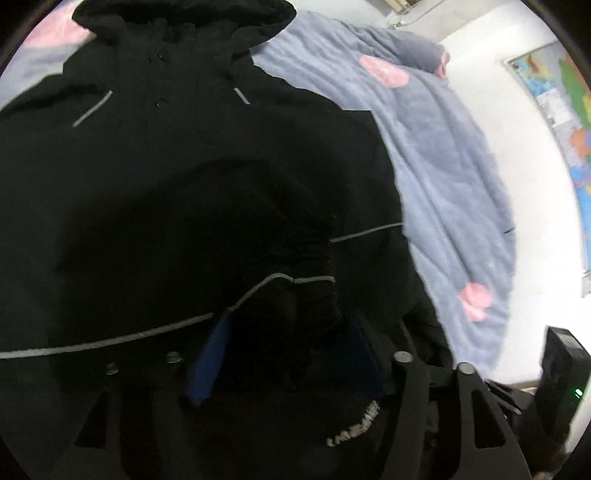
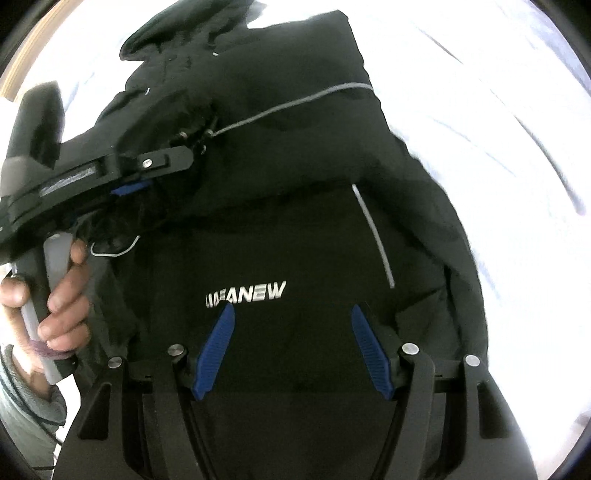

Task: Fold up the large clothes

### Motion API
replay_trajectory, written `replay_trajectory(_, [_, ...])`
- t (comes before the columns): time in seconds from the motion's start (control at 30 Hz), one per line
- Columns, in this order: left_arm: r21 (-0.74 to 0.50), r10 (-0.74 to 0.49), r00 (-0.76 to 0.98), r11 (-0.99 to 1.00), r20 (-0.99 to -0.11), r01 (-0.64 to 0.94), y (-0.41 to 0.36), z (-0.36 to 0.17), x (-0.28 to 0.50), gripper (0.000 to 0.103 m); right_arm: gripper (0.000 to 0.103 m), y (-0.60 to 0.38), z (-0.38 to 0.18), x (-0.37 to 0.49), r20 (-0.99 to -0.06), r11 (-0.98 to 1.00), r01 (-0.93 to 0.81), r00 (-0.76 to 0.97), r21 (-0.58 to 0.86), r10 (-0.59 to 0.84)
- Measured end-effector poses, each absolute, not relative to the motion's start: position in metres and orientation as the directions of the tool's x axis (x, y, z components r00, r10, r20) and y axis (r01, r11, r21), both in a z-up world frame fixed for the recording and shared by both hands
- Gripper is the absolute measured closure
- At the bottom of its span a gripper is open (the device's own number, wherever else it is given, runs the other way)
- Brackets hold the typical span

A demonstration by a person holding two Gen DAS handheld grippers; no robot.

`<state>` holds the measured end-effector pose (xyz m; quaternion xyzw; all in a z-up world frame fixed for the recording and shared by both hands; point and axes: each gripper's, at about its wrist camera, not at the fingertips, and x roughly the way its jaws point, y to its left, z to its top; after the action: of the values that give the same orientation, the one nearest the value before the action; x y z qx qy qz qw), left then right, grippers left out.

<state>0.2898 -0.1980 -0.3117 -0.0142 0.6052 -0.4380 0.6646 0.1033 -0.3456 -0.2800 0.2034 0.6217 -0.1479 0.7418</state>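
- While a black hooded jacket (image 1: pixel 177 155) lies spread across a bed, its hood (image 1: pixel 184 33) points away from the left wrist camera, over a grey-blue blanket (image 1: pixel 443 166) with pink patches.
- Grey piping (image 1: pixel 110 341) crosses the jacket just ahead of the left gripper (image 1: pixel 284 354), whose blue pads (image 1: pixel 207 365) pinch a dark bunched fold of the jacket.
- Seen from the right wrist camera, the left gripper (image 2: pixel 155 173) bites into the jacket (image 2: pixel 295 221) beside its collar, with the person's left hand (image 2: pixel 55 295) wrapped around the grey handle.
- Over the jacket's lower front, the right gripper (image 2: pixel 291 347) hangs with its blue pads (image 2: pixel 216 350) spread apart and nothing between them; white lettering (image 2: pixel 245 293) sits just beyond the tips.
- Beyond the blanket, a coloured map (image 1: pixel 561 110) hangs on the white wall.
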Motion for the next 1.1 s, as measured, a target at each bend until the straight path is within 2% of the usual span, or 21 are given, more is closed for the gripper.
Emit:
replay_trajectory(0.07, [-0.581, -0.601, -0.162, 0.612, -0.783, 0.537, -0.19, -0.309, 0.292, 0.03, 0.035, -0.348, -0.275, 0.114, -0.977, 0.878, 0.46, 0.211, 0.13, 0.034])
replay_trajectory(0.17, [-0.563, -0.584, -0.147, 0.638, -0.799, 0.525, -0.174, -0.293, 0.291, 0.03, 0.035, -0.351, -0.265, 0.133, -0.966, 0.887, 0.437, 0.255, 0.151, 0.039])
replay_trajectory(0.37, [-0.545, -0.61, -0.035, 0.678, -0.791, 0.493, -0.109, -0.248, 0.278, 0.03, 0.034, -0.345, -0.27, 0.187, -0.94, 0.89, 0.39, 0.323, 0.237, 0.108])
replay_trajectory(0.5, [-0.476, -0.548, 0.061, 0.771, -0.834, 0.423, -0.065, -0.246, 0.283, 0.029, 0.034, -0.342, -0.289, 0.217, -0.94, 0.88, 0.398, 0.314, 0.26, 0.135])
replay_trajectory(0.57, [-0.489, -0.55, 0.077, 0.791, -0.832, 0.369, -0.044, -0.248, 0.289, 0.029, 0.034, -0.342, -0.298, 0.225, -0.935, 0.866, 0.406, 0.312, 0.292, 0.169])
replay_trajectory(0.6, [-0.5, -0.558, 0.09, 0.795, -0.825, 0.344, -0.037, -0.248, 0.292, 0.029, 0.037, -0.342, -0.303, 0.229, -0.929, 0.856, 0.406, 0.314, 0.32, 0.198])
replay_trajectory(0.63, [-0.504, -0.561, 0.107, 0.8, -0.821, 0.326, -0.029, -0.248, 0.294, 0.029, 0.06, -0.34, -0.308, 0.231, -0.922, 0.848, 0.402, 0.315, 0.345, 0.226])
replay_trajectory(0.67, [-0.479, -0.536, 0.129, 0.821, -0.835, 0.309, -0.025, -0.248, 0.295, 0.029, 0.063, -0.337, -0.311, 0.233, -0.922, 0.848, 0.397, 0.305, 0.351, 0.239])
replay_trajectory(0.73, [-0.42, -0.478, 0.169, 0.86, -0.862, 0.288, -0.016, -0.245, 0.299, 0.029, 0.071, -0.331, -0.304, 0.234, -0.925, 0.866, 0.382, 0.321, 0.322, 0.202])
replay_trajectory(0.87, [-0.299, -0.385, 0.27, 0.902, -0.883, 0.31, -0.017, -0.228, 0.304, 0.029, 0.074, -0.322, -0.259, 0.231, -0.903, 0.903, 0.322, 0.407, 0.283, 0.138])
replay_trajectory(1.03, [-0.286, -0.381, 0.291, 0.903, -0.877, 0.321, -0.021, -0.231, 0.325, 0.029, 0.075, -0.354, -0.187, 0.216, -0.848, 0.928, 0.346, 0.525, 0.137, -0.071])
replay_trajectory(1.1, [-0.292, -0.394, 0.285, 0.894, -0.874, 0.34, -0.026, -0.236, 0.337, 0.029, 0.075, -0.378, -0.18, 0.211, -0.844, 0.917, 0.383, 0.523, 0.107, -0.12])
